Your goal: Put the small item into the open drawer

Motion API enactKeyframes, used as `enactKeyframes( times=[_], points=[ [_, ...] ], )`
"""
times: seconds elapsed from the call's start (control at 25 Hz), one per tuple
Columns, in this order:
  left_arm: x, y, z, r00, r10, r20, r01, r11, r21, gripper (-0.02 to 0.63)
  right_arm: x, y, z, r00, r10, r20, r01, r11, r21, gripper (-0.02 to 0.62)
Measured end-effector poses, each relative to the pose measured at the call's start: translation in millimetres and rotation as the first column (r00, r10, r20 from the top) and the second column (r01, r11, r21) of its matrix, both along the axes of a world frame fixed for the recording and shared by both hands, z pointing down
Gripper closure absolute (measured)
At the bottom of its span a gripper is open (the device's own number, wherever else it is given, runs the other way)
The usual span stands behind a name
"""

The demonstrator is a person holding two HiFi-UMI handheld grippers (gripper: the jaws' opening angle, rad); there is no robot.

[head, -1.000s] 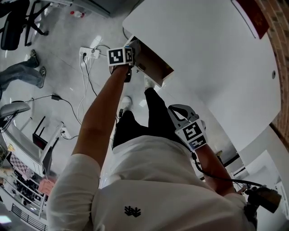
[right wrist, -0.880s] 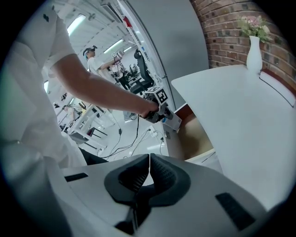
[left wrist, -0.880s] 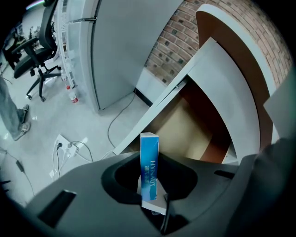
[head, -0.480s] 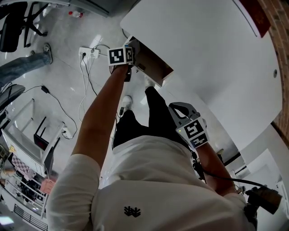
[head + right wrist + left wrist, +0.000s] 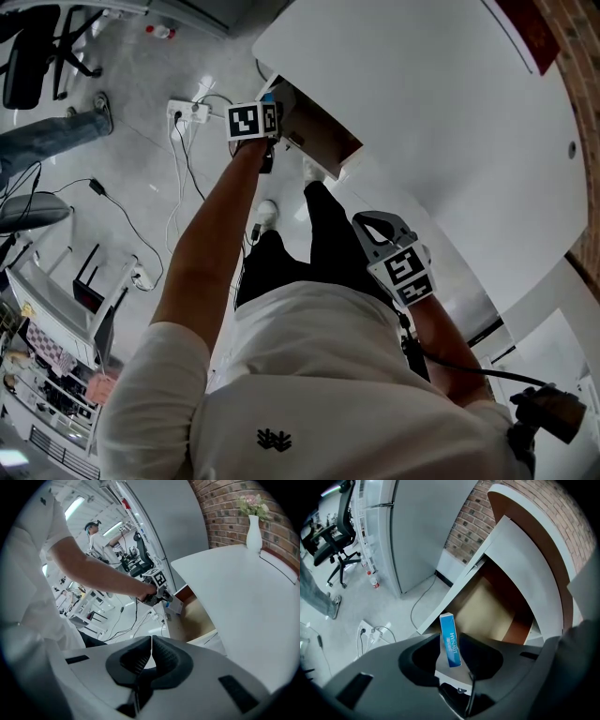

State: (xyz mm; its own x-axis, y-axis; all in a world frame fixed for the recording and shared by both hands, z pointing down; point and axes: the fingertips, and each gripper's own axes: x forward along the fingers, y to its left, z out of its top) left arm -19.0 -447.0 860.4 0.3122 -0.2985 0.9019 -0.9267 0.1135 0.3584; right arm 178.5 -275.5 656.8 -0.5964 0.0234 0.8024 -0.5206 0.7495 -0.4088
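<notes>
The small item is a slim blue box [image 5: 450,640]. It stands tilted between the jaws of my left gripper [image 5: 449,644], above the open drawer [image 5: 487,611]. Those jaws have just been opening, and the pads no longer press the box, which sits loose in the gap. In the head view the left gripper [image 5: 272,105] hangs over the drawer's near corner [image 5: 323,141], with a bit of blue at its tip. My right gripper [image 5: 375,227] is held back near my hip, shut and empty. In its own view its jaws [image 5: 151,641] meet, and the drawer [image 5: 199,616] lies beyond.
A white tabletop [image 5: 422,112] overhangs the drawer. A power strip [image 5: 187,110] and cables lie on the floor to the left. An office chair [image 5: 28,47] and another person's leg [image 5: 47,150] are further left. A white vase [image 5: 253,531] stands on the table.
My left gripper stays over the drawer, and a blue tip of the box now shows at its front. The other person's leg at the left has shifted. The right gripper has not moved.
</notes>
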Motion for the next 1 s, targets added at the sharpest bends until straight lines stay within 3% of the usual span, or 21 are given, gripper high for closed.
enactKeyframes(
  times=[0.52, 0.84, 1.0],
  points=[
    [-24, 43, -67, 0.999, 0.011, -0.041, -0.008, 0.997, 0.079, 0.460, -38, 19, -19, 0.999, -0.008, 0.035, 0.006, 0.999, 0.050, 0.563],
    [-43, 114, -134, 0.994, 0.036, -0.108, -0.019, 0.987, 0.162, 0.461, -72, 65, -47, 0.998, 0.014, 0.063, -0.020, 0.995, 0.097, 0.563],
    [-53, 164, -173, 0.987, 0.067, -0.145, -0.038, 0.980, 0.194, 0.491, -91, 94, -67, 0.996, 0.019, 0.085, -0.029, 0.991, 0.127, 0.563]
  ],
)
